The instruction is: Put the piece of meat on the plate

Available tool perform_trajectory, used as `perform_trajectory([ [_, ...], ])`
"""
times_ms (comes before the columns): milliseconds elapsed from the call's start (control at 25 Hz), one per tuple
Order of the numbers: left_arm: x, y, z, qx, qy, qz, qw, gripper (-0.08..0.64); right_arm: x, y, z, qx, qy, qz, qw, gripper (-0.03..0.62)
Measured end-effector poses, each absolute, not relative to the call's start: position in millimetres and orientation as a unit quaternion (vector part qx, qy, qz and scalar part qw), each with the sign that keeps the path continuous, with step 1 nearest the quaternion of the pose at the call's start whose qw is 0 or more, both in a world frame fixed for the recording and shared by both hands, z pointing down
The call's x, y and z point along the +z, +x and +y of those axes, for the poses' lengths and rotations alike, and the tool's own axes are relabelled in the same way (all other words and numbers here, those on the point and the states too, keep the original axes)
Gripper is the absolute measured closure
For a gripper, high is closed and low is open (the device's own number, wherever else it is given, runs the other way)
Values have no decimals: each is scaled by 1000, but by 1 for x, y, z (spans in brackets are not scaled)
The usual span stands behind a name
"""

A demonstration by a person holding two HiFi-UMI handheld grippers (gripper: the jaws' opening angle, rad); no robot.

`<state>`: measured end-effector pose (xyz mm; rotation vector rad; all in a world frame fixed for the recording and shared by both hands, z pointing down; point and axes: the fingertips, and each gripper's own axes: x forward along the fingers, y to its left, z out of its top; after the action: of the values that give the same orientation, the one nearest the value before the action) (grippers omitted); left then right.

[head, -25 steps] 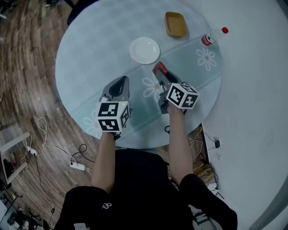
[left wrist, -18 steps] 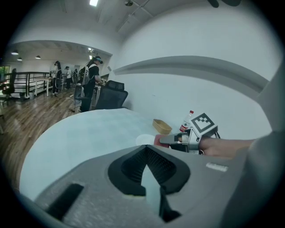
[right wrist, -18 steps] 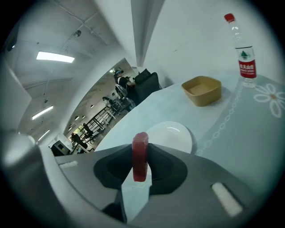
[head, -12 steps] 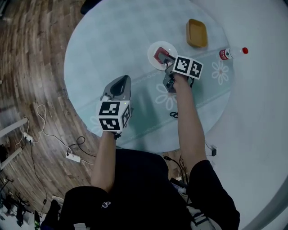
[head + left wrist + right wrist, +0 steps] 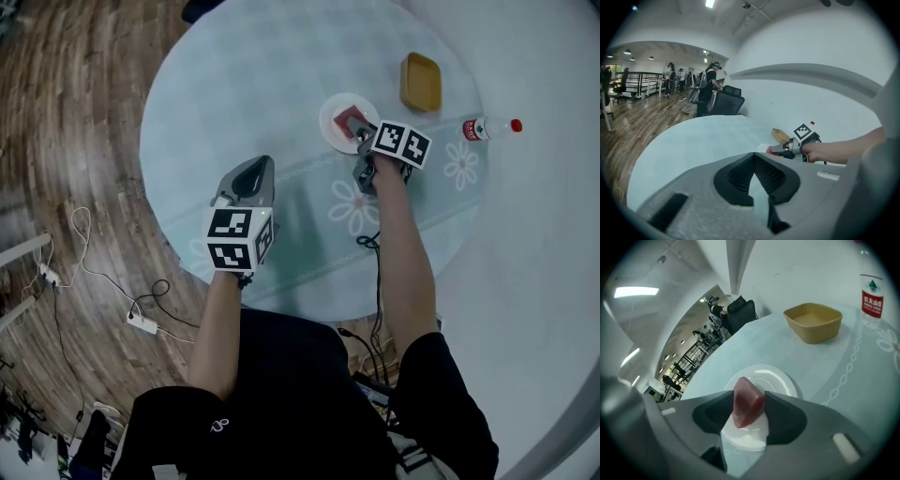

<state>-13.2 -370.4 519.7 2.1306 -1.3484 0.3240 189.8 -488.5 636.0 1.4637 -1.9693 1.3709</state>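
Nearly done: right tool (image 5: 359, 133) clamps the meat (image 5: 747, 406) over the plate (image 5: 783, 379), not yet released. Left to do: lower and let go. Left tool (image 5: 757, 183) has jaws together, empty, idle approx. 8 o'clock on the table (image 5: 234, 84). Vs 1 s ago: right tool w/ meat sat short of plate, at its 5 o'clock; now it's above it.

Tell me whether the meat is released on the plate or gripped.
Gripped: the right gripper is clamped on the piece of meat over the plate; whether it touches the plate, cannot tell.
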Motion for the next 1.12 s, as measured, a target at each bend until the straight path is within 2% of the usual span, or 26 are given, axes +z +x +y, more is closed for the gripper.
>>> perform_trajectory([
  [80,517,-13,-368,120,802,-506,294,566,638,195,-488,461,529,-688,186,329],
  [240,508,-11,-363,115,806,-505,287,566,612,202,-488,403,564,-698,179,319],
  [360,497,-4,-356,106,812,-503,276,566,572,202,-474,345,577,-725,150,358],
  [520,467,11,-348,88,827,-500,243,566,508,205,-434,260,594,-754,107,464],
  [640,438,25,-343,71,839,-499,204,566,460,209,-397,178,616,-761,102,503],
  [760,407,37,-339,57,845,-506,165,566,415,213,-362,134,635,-758,66,586],
  [960,349,51,-317,33,852,-516,86,566,348,221,-308,88,643,-761,-21,586],
  [1120,331,63,-290,28,854,-517,48,566,346,216,-274,60,639,-767,28,586],
])
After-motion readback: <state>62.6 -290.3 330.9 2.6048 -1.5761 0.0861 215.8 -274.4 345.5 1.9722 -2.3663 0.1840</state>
